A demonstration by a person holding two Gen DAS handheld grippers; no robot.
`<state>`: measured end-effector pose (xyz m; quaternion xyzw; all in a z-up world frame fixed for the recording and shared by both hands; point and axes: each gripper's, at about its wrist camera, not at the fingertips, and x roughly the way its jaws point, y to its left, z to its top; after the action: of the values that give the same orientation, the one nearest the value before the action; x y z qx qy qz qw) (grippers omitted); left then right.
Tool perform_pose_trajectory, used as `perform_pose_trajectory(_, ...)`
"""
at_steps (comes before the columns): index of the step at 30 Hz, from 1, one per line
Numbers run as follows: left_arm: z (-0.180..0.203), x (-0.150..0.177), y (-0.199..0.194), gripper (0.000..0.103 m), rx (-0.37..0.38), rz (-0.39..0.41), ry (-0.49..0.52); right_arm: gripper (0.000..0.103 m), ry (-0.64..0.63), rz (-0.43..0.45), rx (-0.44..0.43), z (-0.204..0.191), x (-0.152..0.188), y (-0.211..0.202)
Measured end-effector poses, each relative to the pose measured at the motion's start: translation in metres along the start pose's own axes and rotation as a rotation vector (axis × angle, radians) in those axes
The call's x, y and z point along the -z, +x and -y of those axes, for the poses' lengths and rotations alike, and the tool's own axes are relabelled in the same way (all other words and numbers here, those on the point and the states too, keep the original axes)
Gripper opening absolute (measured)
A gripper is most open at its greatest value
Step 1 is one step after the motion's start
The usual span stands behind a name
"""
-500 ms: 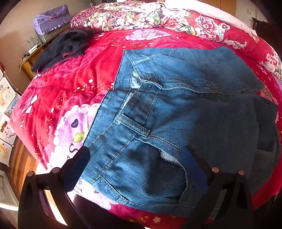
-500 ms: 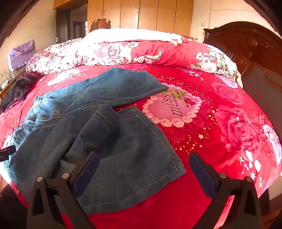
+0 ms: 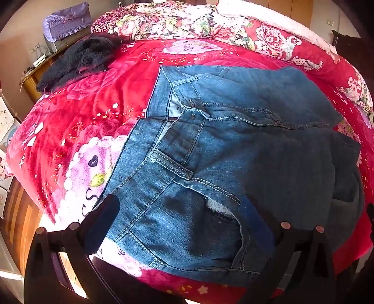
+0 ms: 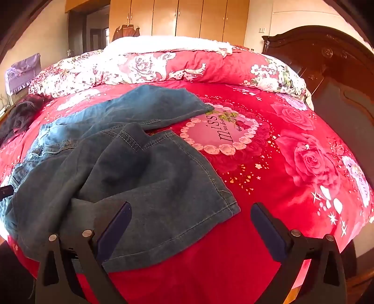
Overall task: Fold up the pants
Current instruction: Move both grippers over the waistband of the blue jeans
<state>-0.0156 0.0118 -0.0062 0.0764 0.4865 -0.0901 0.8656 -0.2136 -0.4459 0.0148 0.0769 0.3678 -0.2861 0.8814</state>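
I hold two tools over a bed with a red blanket (image 4: 268,257) that has roses on it. The jeans (image 3: 210,152) lie on the blanket, near the front edge of the bed.

My left gripper (image 3: 180,224) hangs over the top part of the jeans. Its jaws are wide open and hold nothing. One finger is out past the jeans' left edge, over a pink heart picture (image 3: 91,168) on the blanket. The other finger is over a front pocket (image 3: 219,210). Only this view shows me the waist, the button and the pockets. It also shows a dark fuzzy cloth (image 3: 77,60) far back on the left of the bed, well apart from the jeans, and a purple cover (image 3: 66,19) on a thing beside the bed.

My right gripper (image 4: 190,229) hangs over the leg end of the jeans (image 4: 140,175). Its jaws are wide open too, and hold nothing. The left finger is over the near leg. The right finger is over bare blanket, just past the hem. Only this view shows me both leg ends. The far leg lies flat and points to a heart picture with the word "miss" (image 4: 219,131). The near leg is bunched up where it meets the far one. This view also shows a rolled flower quilt (image 4: 163,67) at the back of the bed, brown closet doors (image 4: 177,18) behind it, and a dark wood headboard (image 4: 327,70) on the right.
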Motion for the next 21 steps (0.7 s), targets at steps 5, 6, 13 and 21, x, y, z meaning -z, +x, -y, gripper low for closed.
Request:
perform_pose_trajectory(5,0.0003,0.0004,-0.0002,0.103,0.011,-0.001,0.006,0.102,-0.004,-0.002,0.005,-0.0014,0.0013,0.0001)
perform_pose_trajectory(6,0.0002,0.0007,-0.0003,0.103,0.012,0.001,0.009,0.102,-0.006,-0.002,0.004,-0.0024,0.0017,-0.0001)
perform_pose_trajectory(13,0.0024,0.0026,-0.002,0.103,0.026,0.003,0.019,0.102,-0.006,-0.005,0.004,-0.0019,0.0022,-0.0005)
perform_pose_trajectory(21,0.0041,0.0035,-0.0031,0.103,0.035,0.004,0.024,0.102,0.005,-0.008,0.005,-0.0001,0.003,-0.001)
